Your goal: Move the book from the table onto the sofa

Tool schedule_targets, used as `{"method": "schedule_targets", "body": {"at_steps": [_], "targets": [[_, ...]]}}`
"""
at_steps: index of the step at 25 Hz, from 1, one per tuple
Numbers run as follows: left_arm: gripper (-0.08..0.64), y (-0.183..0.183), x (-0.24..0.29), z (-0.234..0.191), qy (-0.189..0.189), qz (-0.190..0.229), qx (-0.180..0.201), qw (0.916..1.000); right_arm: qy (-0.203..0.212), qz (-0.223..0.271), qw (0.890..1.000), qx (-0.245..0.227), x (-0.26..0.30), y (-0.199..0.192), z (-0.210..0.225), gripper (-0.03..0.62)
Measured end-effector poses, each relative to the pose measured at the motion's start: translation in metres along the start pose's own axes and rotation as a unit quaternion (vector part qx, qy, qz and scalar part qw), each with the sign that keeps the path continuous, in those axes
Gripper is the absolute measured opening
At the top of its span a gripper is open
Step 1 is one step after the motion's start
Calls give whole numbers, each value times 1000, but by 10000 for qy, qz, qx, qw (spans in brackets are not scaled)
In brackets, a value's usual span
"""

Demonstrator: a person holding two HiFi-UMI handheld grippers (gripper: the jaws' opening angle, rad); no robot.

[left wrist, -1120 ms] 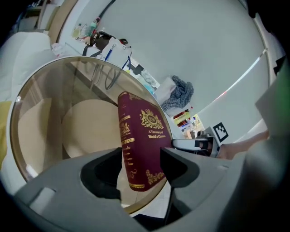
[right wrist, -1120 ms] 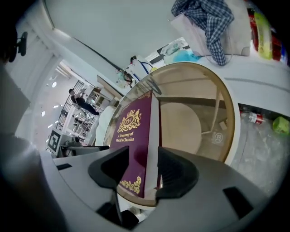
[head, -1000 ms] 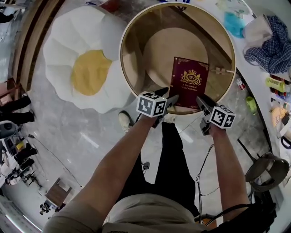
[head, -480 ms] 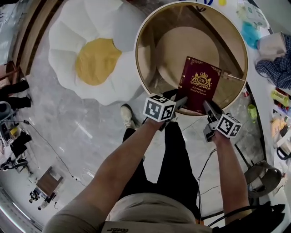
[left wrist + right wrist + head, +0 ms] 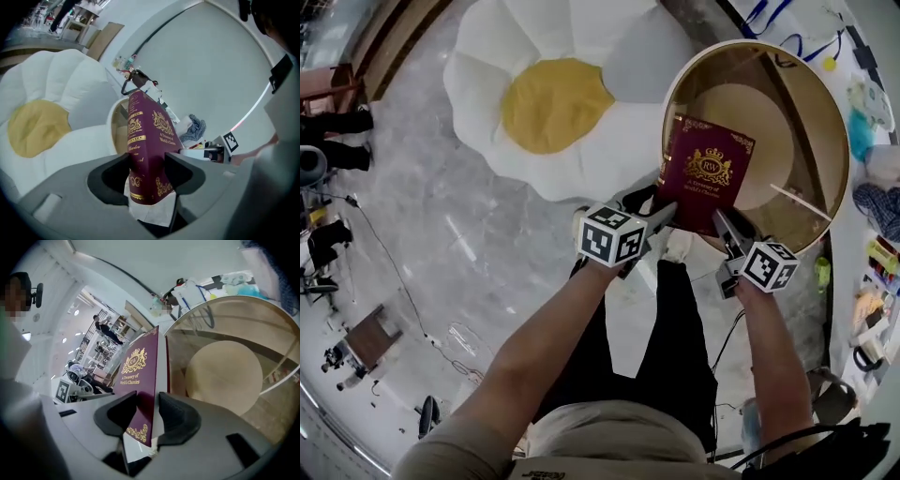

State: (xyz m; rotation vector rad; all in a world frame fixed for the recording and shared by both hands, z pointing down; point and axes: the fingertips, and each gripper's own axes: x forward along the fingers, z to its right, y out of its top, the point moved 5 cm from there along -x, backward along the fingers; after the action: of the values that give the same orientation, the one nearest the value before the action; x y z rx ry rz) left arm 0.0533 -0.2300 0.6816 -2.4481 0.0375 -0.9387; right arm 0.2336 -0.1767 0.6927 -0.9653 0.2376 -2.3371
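The maroon book (image 5: 705, 173) with gold print hangs in the air above the near left rim of the round glass-topped table (image 5: 839, 122), tilted slightly. My left gripper (image 5: 661, 211) is shut on its near left corner at the spine; my right gripper (image 5: 720, 220) is shut on its near right edge. The left gripper view shows the spine of the book (image 5: 150, 140) upright between the left gripper's (image 5: 146, 168) pads. In the right gripper view the book's cover (image 5: 140, 376) sits clamped in the right gripper (image 5: 147, 411). The egg-shaped sofa (image 5: 553, 103), white with a yellow centre, lies to the left.
A long white counter at the right carries a checked cloth (image 5: 881, 202), bottles and blue cables (image 5: 787, 42). The person's legs and a shoe (image 5: 675, 248) stand at the table's near edge. People (image 5: 328, 122) and small furniture (image 5: 370, 333) are at the far left on the grey floor.
Both grippers have lifted the book off the table top and carried it left, toward the sofa. The book now overhangs the table's left rim.
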Motion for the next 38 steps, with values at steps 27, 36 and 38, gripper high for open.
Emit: {"method": "schedule_targets", "body": {"at_steps": [27,36,38], "targets": [[238,-134,-100,-394,870,542,-1636,9812,224,-1987,9721,-1229,398,-158,-72,156],[238,-160,-73,-428,415,770,-2154,9726,60,-1964,9720,-1285,411,-169,-55,175],[238,-158,-76,-426,422,705,-2122,9738,19,-1976,9717,-1297,408,-167,-57,176]]}}
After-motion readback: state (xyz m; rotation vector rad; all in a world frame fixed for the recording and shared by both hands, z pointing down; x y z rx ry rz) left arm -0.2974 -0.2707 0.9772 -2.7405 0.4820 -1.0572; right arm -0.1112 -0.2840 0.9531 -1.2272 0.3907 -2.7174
